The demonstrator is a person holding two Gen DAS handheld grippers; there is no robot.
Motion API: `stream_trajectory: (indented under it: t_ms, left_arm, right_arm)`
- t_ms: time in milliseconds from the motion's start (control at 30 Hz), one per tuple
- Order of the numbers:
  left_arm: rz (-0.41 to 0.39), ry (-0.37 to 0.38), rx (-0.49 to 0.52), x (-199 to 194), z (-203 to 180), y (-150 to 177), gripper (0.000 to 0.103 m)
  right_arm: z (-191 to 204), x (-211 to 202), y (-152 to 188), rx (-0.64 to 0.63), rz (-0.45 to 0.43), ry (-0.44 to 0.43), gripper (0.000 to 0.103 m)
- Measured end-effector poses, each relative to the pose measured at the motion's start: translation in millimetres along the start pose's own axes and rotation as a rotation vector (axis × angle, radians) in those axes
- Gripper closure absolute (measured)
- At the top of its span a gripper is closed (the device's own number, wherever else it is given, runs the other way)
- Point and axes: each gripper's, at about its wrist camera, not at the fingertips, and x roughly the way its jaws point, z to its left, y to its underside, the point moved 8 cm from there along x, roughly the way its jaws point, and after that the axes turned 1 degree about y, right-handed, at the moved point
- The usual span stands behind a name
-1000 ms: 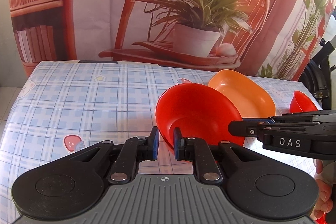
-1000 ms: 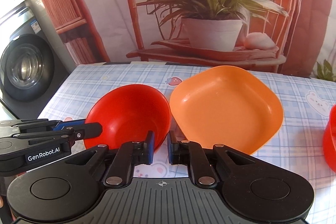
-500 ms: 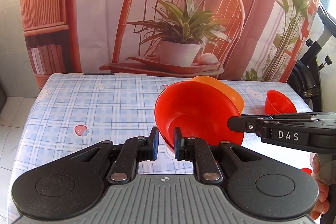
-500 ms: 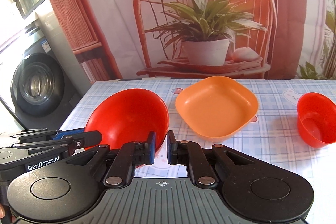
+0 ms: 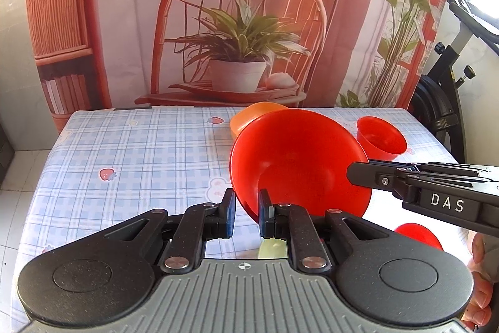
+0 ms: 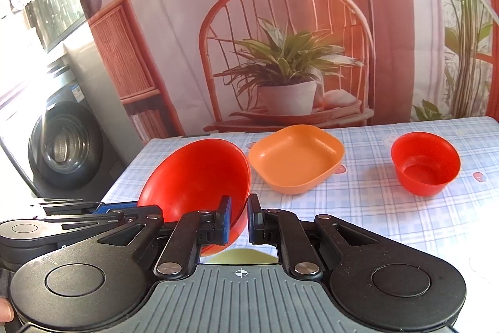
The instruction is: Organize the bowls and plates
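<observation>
1. Left wrist view: the left gripper (image 5: 246, 209) is clamped on the near rim of a large red bowl (image 5: 299, 164), which is tilted and held above the checked tablecloth (image 5: 140, 152).
2. From the right, the right gripper (image 5: 354, 173) pinches the bowl's other rim; its side reads "DAS". A hand (image 5: 478, 286) shows at the lower right edge.
3. Behind the bowl, an orange dish (image 5: 246, 116) peeks out, and a small red cup (image 5: 380, 134) sits to the right.
4. Right wrist view: the right gripper (image 6: 239, 216) grips the large red bowl (image 6: 196, 177) by its rim; the left gripper (image 6: 124, 208) holds the opposite edge.
5. The orange dish (image 6: 296, 158) and small red cup (image 6: 425, 163) rest on the tablecloth (image 6: 374, 202), apart from each other.
6. A washing machine (image 6: 65, 145) stands at left; its label is unreadable.
</observation>
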Motion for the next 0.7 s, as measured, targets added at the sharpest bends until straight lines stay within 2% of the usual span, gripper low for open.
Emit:
stream_trajectory:
  t_ms: [433, 700]
  left_arm:
    - [0.039, 0.051, 0.069, -3, -59, 22, 0.087]
    - [0.076, 0.121, 0.105, 6, -100, 38, 0.087]
  right_arm:
    - [-52, -45, 33, 0.073, -0.011, 0.039, 0.093]
    - [-92, -70, 50, 0.154, 0.002, 0.065, 0.093]
